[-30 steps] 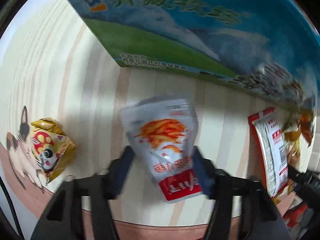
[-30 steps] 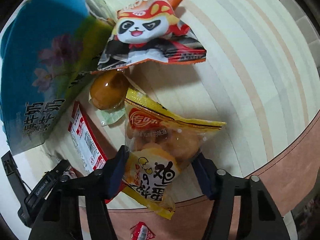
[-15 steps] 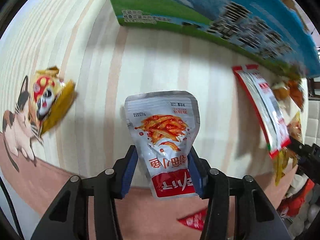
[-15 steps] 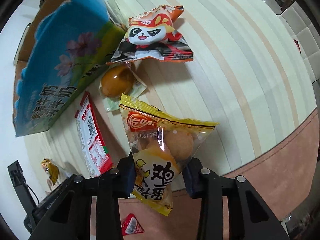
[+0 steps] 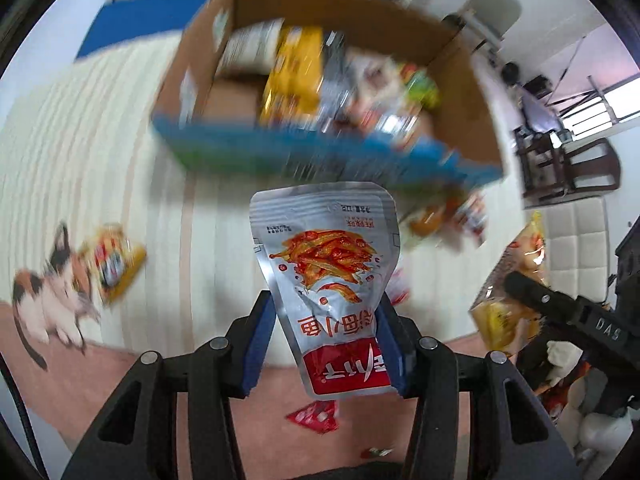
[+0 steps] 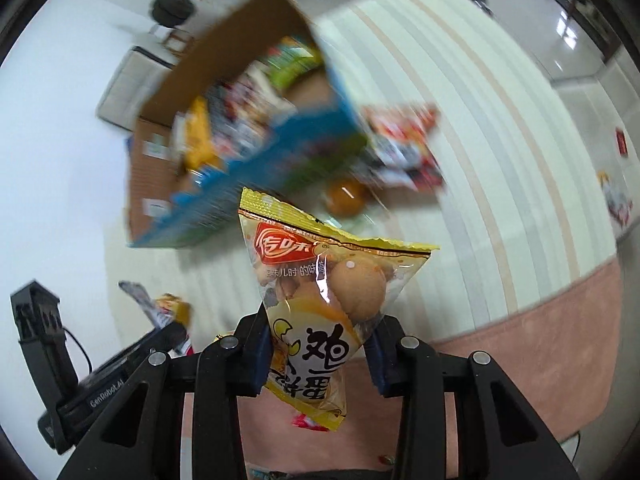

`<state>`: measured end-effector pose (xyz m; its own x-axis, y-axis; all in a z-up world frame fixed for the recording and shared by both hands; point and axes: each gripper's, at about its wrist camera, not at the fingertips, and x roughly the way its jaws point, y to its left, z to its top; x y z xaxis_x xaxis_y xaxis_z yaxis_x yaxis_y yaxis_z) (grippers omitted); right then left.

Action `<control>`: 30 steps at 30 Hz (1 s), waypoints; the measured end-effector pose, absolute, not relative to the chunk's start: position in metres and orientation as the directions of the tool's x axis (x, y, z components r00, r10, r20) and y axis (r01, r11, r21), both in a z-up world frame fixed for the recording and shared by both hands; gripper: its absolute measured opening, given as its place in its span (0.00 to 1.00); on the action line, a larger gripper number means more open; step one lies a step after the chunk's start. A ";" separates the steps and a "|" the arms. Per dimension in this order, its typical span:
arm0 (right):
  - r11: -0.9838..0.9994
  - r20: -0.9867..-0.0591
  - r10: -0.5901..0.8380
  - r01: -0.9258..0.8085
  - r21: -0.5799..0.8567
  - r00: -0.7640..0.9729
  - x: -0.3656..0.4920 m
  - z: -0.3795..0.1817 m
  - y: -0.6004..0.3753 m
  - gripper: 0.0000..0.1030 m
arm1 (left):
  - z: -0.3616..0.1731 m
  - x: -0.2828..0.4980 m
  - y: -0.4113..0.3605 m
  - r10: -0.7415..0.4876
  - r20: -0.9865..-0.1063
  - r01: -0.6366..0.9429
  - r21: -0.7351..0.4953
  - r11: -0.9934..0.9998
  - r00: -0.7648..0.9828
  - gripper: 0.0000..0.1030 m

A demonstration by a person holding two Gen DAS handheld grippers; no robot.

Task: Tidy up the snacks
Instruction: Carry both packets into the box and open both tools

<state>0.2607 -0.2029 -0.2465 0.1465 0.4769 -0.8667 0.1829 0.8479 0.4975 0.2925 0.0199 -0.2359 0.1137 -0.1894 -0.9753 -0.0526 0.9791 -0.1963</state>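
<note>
My left gripper (image 5: 326,330) is shut on a silver pouch with red fish print (image 5: 328,272), held high above the striped mat. My right gripper (image 6: 320,346) is shut on a yellow bag of egg-shaped biscuits (image 6: 320,292), also lifted. An open cardboard box with a blue printed outside (image 5: 332,152) stands ahead with several snack packs inside; it also shows in the right wrist view (image 6: 256,152). The right gripper with its yellow bag shows at the right edge of the left wrist view (image 5: 516,284).
On the mat lie a yellow packet (image 5: 116,260) at left, a panda-print bag (image 6: 404,148), a brown round snack (image 6: 346,198) and small red packets (image 5: 314,416). The mat has a pink border (image 6: 520,340). Chairs and furniture stand beyond the box.
Both grippers have risen well above the mat with their packs, and the view now looks down into the open box. The surroundings are motion-blurred.
</note>
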 end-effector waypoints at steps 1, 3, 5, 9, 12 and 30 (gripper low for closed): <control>0.848 -0.861 0.481 0.163 0.505 0.163 0.268 -0.235 -0.202 0.40 | -0.229 0.304 0.015 -0.185 -0.974 -0.040 -0.191 0.981 0.130 0.45; 0.855 -0.855 0.481 0.109 0.506 0.196 0.290 -0.209 -0.197 0.40 | -0.209 0.325 0.011 -0.173 -0.971 -0.016 -0.178 0.984 0.162 0.45; 0.866 -0.854 0.471 0.067 0.495 0.223 0.309 -0.191 -0.188 0.40 | -0.195 0.344 0.017 -0.159 -0.971 0.004 -0.161 0.987 0.177 0.45; 0.902 -0.869 0.413 0.007 0.431 0.273 0.354 -0.168 -0.178 0.40 | -0.182 0.389 0.026 -0.084 -0.976 0.023 -0.081 0.996 0.199 0.45; 0.924 -0.884 0.372 -0.018 0.383 0.281 0.382 -0.166 -0.167 0.40 | -0.189 0.417 0.042 -0.050 -0.983 0.022 -0.047 0.999 0.177 0.45; 0.978 -0.965 0.208 -0.041 0.204 0.158 0.443 -0.251 -0.140 0.40 | -0.274 0.475 0.072 0.079 -0.996 0.035 0.078 0.996 -0.027 0.47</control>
